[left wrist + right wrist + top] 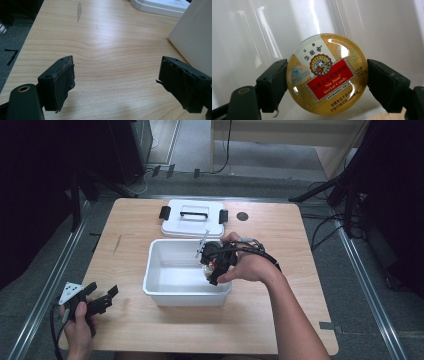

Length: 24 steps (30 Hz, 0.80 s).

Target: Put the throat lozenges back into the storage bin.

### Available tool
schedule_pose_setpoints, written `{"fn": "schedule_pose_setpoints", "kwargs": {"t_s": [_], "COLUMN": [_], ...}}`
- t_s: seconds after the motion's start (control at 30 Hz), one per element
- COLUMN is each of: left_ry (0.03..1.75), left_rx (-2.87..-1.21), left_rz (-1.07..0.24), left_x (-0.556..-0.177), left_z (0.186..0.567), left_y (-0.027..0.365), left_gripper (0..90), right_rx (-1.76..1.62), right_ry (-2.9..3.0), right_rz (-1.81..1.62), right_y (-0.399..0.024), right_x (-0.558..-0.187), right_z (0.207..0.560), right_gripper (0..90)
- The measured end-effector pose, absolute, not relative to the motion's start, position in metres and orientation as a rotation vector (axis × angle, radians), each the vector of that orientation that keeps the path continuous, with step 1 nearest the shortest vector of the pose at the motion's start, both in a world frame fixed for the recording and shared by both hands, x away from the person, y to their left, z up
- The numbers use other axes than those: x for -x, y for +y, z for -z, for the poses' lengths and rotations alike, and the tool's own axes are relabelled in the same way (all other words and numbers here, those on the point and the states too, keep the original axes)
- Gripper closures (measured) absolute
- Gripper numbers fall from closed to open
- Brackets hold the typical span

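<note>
My right claw (327,80) is clamped on a round gold candy tin (327,75), one jaw pressed against each side of its rim, the printed lid facing the camera. In the high view I see that claw (216,262) reaching into the white tub (165,287) at its right side, so the tin sits inside the tub, near the right wall; I cannot tell whether it touches the bottom. The tub stands in the middle of the tabletop (280,315), with its white lid (192,222) lying flat just behind it, toward the far edge. My left claw (100,300) rests near the front left corner, jaws spread wide with nothing between them, above bare wood.
</note>
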State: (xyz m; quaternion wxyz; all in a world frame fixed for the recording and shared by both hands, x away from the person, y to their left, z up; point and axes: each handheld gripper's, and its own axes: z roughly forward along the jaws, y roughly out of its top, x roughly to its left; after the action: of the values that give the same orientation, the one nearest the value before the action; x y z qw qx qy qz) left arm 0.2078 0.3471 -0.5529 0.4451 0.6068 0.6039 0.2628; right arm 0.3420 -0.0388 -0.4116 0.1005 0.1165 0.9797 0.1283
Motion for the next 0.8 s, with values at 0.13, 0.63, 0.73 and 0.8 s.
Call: {"fn": "schedule_pose_setpoints", "kwargs": {"t_s": [0.13,0.63,0.73,0.8], "left_ry": [1.496,1.496,1.497,1.497], "left_rx": [-1.504,-1.507,-1.506,-1.506], "left_rz": [-0.650,-0.649,-0.648,-0.648], "left_x": [-0.208,-0.208,-0.208,-0.208], "left_z": [0.553,0.553,0.553,0.553], "left_y": [0.347,0.347,0.347,0.347], "left_gripper": [13.9,13.9,13.9,13.9], "right_rx": [-0.355,-0.304,-0.292,-0.299], "right_ry": [2.908,2.932,2.936,2.937], "right_rz": [-0.370,-0.276,-0.262,-0.245], "right_y": [-0.038,-0.031,-0.030,-0.029], "right_x": [-0.342,-0.343,-0.345,-0.345], "right_z": [0.419,0.434,0.437,0.439], "right_gripper": [21.1,21.0,21.0,21.0]}}
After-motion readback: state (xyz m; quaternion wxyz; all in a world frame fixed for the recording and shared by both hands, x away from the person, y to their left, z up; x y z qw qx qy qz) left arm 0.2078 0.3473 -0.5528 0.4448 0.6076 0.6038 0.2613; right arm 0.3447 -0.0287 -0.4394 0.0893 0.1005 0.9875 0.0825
